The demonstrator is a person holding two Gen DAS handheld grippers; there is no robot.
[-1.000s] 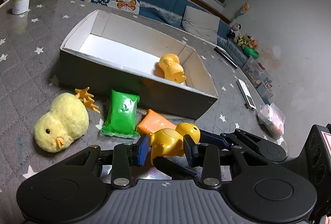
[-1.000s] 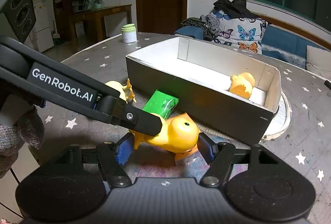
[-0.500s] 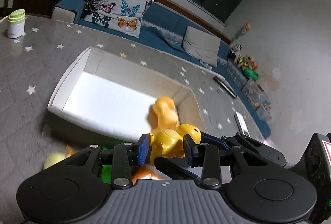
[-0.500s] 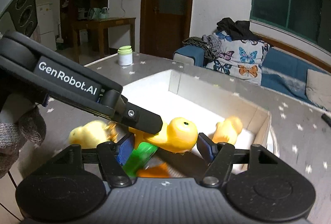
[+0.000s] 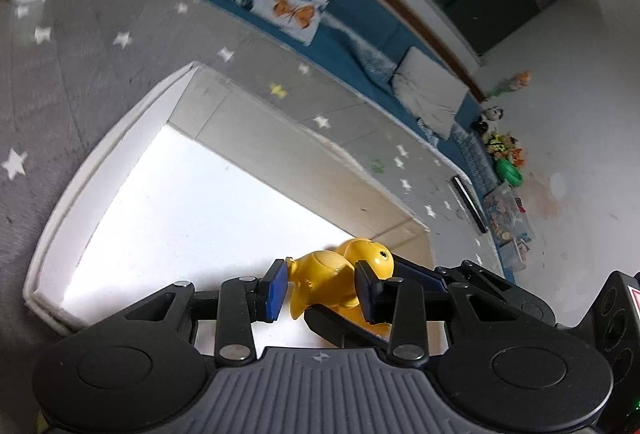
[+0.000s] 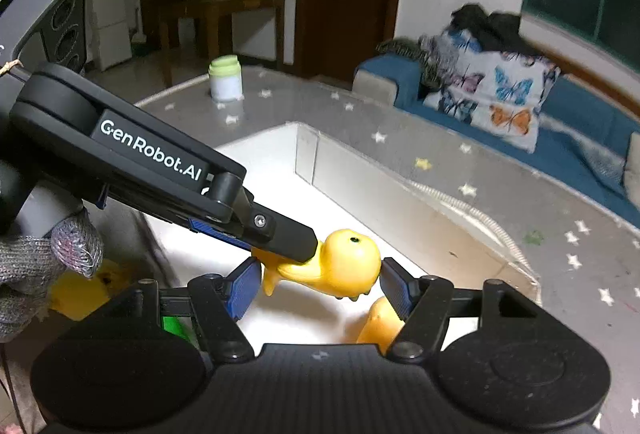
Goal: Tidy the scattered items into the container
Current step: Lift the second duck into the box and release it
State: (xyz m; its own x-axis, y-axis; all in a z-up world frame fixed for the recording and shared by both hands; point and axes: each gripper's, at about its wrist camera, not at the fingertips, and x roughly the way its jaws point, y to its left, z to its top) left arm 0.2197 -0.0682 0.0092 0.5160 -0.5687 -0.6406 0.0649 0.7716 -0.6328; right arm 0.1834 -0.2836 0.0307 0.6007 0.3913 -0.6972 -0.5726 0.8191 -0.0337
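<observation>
A yellow toy duck (image 5: 328, 274) hangs between both grippers above the white inside of the grey box (image 5: 132, 129). My left gripper (image 5: 320, 290) is shut on the duck's body. My right gripper (image 6: 316, 280) has its pads on either side of the duck (image 6: 344, 266); its right pad touches the head and its left pad stands a little off the tail. A second yellow duck (image 6: 380, 318) lies in the box below. A yellow plush chick (image 6: 80, 290) and a green packet (image 6: 174, 326) lie outside the box's near wall.
A white jar with a green lid (image 6: 226, 81) stands on the star-patterned grey table (image 5: 80, 33) beyond the box. A blue sofa with a butterfly cushion (image 6: 500, 97) lies behind the table. A dark remote (image 5: 468, 201) lies at the table's right.
Both grippers lifted the duck off the table and carried it over the box's near wall. The chick, green packet and orange item dropped out of the left wrist view.
</observation>
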